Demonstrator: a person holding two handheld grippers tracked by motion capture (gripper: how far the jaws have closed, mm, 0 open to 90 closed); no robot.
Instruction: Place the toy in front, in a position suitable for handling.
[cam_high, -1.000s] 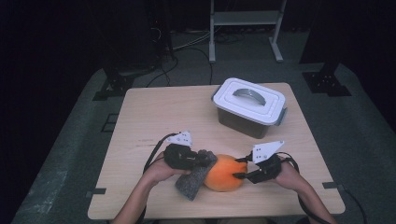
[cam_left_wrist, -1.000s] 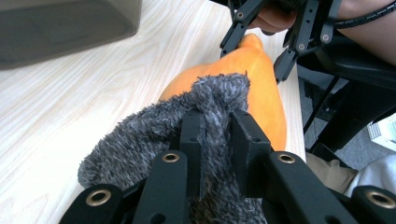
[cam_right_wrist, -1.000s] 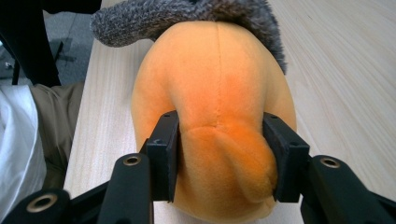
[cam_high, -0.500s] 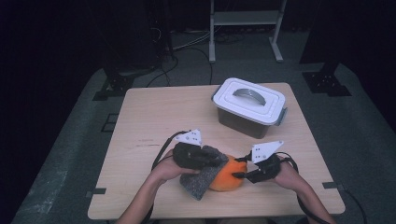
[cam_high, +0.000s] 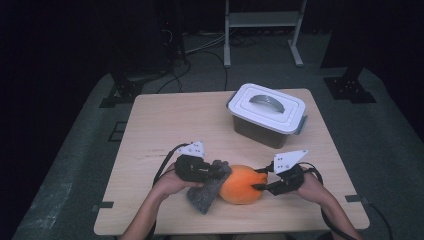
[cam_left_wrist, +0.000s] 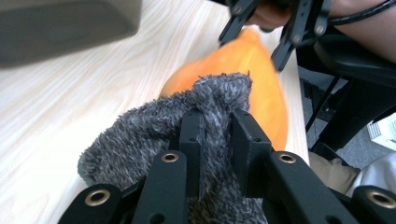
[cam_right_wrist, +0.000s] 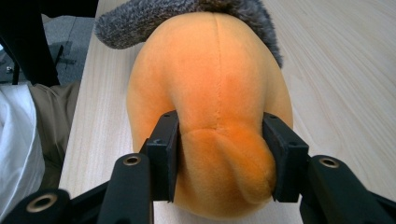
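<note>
While steadying orange plush (cam_right_wrist: 212, 116) clamped in right hand-held gripper (cam_right_wrist: 219, 151), wipe gently with grey cloth (cam_left_wrist: 154, 135) pinched by left hand-held gripper (cam_left_wrist: 217, 133).

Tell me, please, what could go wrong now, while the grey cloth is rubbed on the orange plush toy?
1. The right claw pinches only the narrow end of the orange plush toy; the soft fabric may slip out under the rubbing.
2. The left claw grips only a bunched fold of the grey cloth, so it might pull loose.
3. The toy lies near the table front edge and could roll off.
</note>
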